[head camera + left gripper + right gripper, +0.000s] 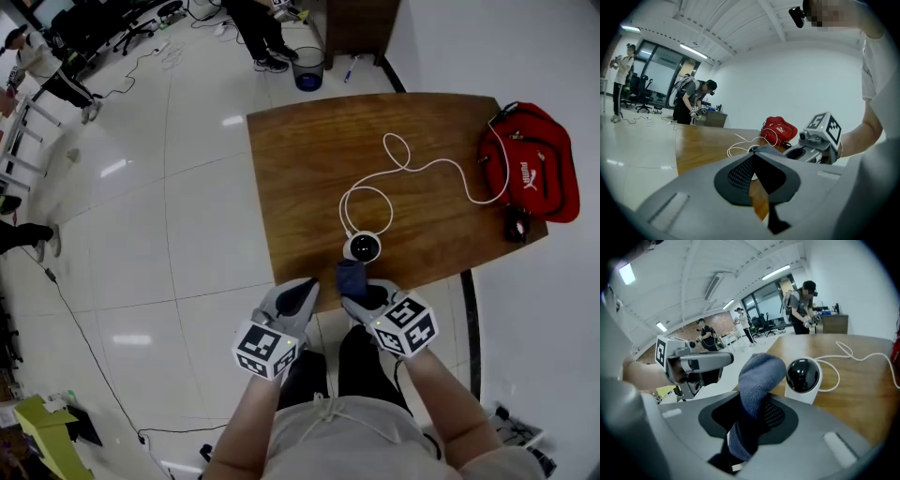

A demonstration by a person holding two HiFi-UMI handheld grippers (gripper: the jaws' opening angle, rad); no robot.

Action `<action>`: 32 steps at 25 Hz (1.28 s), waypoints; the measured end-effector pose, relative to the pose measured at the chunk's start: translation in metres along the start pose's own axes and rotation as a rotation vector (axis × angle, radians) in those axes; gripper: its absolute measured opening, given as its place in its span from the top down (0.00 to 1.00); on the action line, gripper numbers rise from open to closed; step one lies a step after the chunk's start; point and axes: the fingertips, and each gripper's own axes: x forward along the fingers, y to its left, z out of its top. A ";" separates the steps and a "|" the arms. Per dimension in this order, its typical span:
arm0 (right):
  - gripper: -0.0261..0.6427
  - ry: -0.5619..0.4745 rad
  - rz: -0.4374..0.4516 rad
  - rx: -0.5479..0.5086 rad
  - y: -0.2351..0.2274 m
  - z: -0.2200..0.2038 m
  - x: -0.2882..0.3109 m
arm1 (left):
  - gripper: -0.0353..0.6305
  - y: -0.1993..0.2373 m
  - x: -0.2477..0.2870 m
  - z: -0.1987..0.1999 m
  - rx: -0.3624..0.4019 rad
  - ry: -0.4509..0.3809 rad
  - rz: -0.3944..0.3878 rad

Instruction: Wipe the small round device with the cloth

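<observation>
Brown wood-grain surface, carrying the small round device close to its near edge, left of that edge's middle. White body, glossy black domed face, standing upright. White cable running from the device in loose loops across the surface toward the right edge. Red bag lying over the right edge toward the far right corner, with white "PUMA" lettering on its side. Small black object just beside the bag, further along the same edge.

Right hand-held gripper at the near edge, jaws clamped on a blue-grey cloth. Cloth bunched, sticking up past the jaw tips, rounded end just beside the device's black face; contact not clear.

Left hand-held gripper beside the right one, at the near edge toward the near left corner, apart from the device. Jaws closed together, nothing between them. Black-and-white square markers on both cubes.
</observation>
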 end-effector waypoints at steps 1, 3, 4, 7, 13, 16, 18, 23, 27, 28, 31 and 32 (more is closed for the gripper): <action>0.80 -0.029 -0.007 -0.009 -0.002 0.007 -0.004 | 0.94 -0.001 0.002 0.002 0.003 -0.003 -0.003; 0.80 -0.052 -0.025 0.024 -0.014 0.008 -0.008 | 0.94 -0.004 0.006 0.004 0.006 -0.005 -0.008; 0.80 -0.041 -0.030 0.055 -0.021 0.002 -0.007 | 0.94 -0.007 0.008 0.004 0.006 -0.005 -0.011; 0.80 0.018 -0.034 0.103 -0.037 -0.018 -0.004 | 0.94 -0.013 0.013 0.001 0.002 0.002 -0.013; 0.80 0.132 0.055 0.232 -0.057 -0.054 0.004 | 0.94 -0.014 0.026 -0.013 -0.033 0.017 0.029; 0.80 0.161 0.138 0.357 -0.062 -0.069 0.003 | 0.94 -0.016 0.035 -0.014 -0.048 0.006 0.049; 0.80 0.184 0.138 0.353 -0.068 -0.078 0.001 | 0.94 -0.017 0.040 -0.014 -0.057 0.002 0.058; 0.80 0.216 0.109 0.213 -0.074 -0.076 -0.008 | 0.94 -0.015 0.052 -0.016 -0.066 0.002 0.086; 0.80 0.193 0.092 0.060 -0.068 -0.046 -0.028 | 0.94 -0.014 0.058 -0.003 -0.045 -0.012 0.114; 0.80 0.186 0.088 0.019 -0.064 -0.038 -0.034 | 0.94 -0.014 0.059 0.001 -0.034 -0.015 0.123; 0.80 0.165 0.074 -0.050 -0.061 -0.026 -0.043 | 0.94 -0.015 0.064 0.009 -0.009 -0.019 0.147; 0.80 0.167 0.071 -0.048 -0.064 -0.029 -0.041 | 0.94 -0.015 0.066 0.010 -0.008 -0.018 0.150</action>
